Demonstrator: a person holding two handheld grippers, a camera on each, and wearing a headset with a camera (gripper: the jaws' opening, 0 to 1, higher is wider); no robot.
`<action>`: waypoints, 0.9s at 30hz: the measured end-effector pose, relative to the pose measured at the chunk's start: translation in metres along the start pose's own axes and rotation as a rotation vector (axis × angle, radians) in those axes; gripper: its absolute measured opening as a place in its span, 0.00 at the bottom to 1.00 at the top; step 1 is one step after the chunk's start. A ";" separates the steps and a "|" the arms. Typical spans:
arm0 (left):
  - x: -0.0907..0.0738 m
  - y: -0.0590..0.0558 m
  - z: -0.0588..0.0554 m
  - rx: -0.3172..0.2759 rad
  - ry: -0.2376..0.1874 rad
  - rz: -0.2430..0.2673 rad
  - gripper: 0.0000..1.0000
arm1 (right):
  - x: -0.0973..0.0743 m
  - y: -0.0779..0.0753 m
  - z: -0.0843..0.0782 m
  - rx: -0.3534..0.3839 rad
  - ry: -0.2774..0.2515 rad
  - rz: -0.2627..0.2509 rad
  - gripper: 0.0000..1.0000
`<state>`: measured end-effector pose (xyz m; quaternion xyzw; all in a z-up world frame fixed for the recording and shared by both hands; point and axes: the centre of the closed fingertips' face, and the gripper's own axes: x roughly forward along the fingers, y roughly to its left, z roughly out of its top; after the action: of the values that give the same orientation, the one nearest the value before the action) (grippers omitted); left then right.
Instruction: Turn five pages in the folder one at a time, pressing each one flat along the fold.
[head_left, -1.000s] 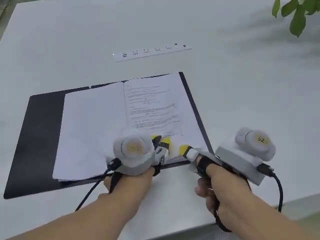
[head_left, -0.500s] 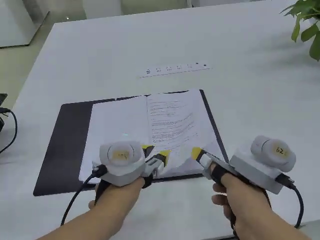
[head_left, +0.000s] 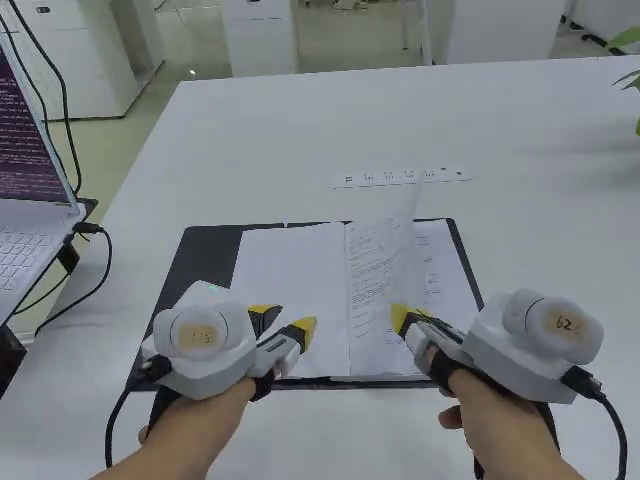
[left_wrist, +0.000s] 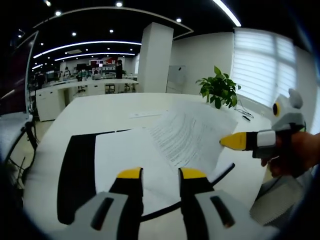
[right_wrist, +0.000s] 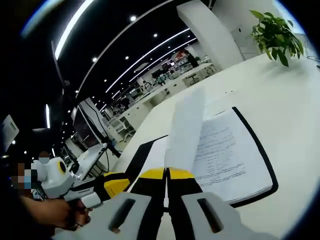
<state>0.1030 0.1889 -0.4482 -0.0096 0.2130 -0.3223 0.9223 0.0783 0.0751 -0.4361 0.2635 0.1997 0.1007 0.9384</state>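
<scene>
Three near views, one shared folder (head_left: 205, 262)

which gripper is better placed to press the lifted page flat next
Probably left. The left gripper is open and free, over the blank left sheet of the black folder. The right gripper is shut on the lifted white printed page.

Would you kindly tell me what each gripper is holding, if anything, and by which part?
The right gripper is shut on one lifted page of the folder, pinching its near edge. The left gripper is open, holding nothing.
</scene>
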 end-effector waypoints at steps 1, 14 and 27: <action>-0.003 0.004 0.000 0.001 -0.004 0.009 0.27 | 0.003 0.006 -0.001 -0.008 0.007 0.011 0.00; -0.049 0.046 0.002 -0.017 -0.037 0.094 0.28 | 0.034 0.063 -0.023 -0.133 0.088 0.104 0.00; -0.076 0.072 -0.011 -0.048 -0.042 0.153 0.27 | 0.064 0.088 -0.070 -0.291 0.225 0.150 0.00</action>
<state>0.0876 0.2930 -0.4398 -0.0223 0.2012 -0.2456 0.9480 0.0989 0.1997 -0.4640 0.1261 0.2665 0.2270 0.9282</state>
